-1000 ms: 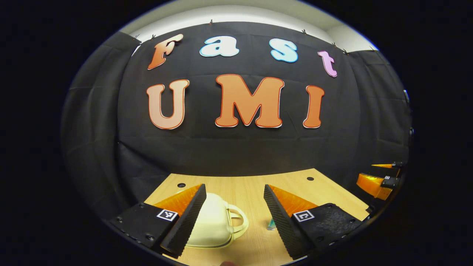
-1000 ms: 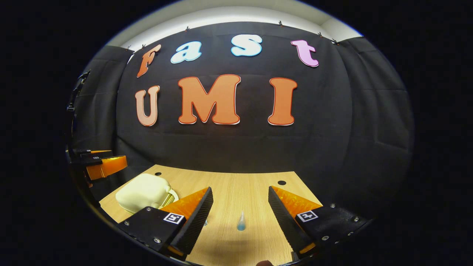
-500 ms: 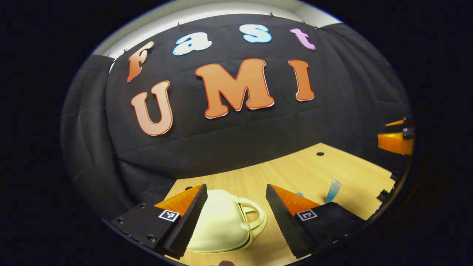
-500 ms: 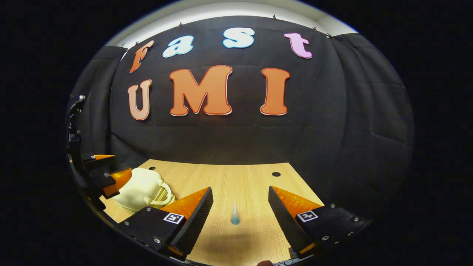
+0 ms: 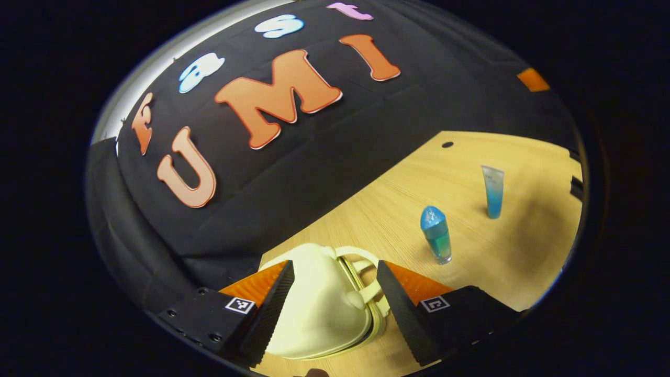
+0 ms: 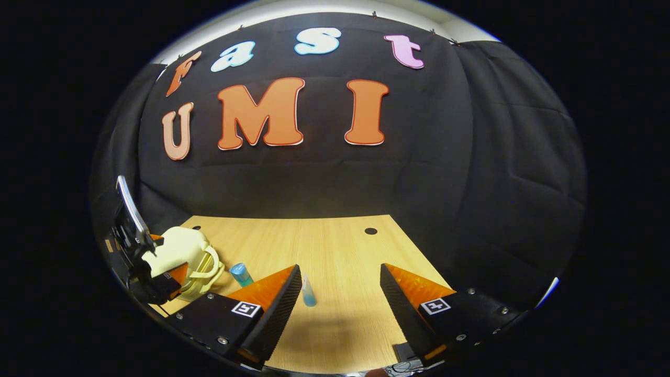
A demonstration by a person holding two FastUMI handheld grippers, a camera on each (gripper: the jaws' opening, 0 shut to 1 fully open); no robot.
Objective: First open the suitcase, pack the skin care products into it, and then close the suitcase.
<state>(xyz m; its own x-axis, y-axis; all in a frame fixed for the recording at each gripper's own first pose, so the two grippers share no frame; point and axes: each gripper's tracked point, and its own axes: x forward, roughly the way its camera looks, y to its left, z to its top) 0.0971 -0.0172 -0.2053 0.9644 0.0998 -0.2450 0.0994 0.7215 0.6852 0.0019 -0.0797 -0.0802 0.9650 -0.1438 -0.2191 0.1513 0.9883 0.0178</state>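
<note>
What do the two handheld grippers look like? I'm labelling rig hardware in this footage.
Both the left gripper and the right gripper have two wedge-shaped fingers with ribbed inner faces, on black blocks with small screws. Each block carries a square black-and-white marker tag.

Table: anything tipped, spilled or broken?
Nothing stands out. The cream suitcase lies shut on the table, between the open fingers of the left tool. The blue bottle and the blue tube both stand upright, apart from each other, with no spill visible around them.
</note>
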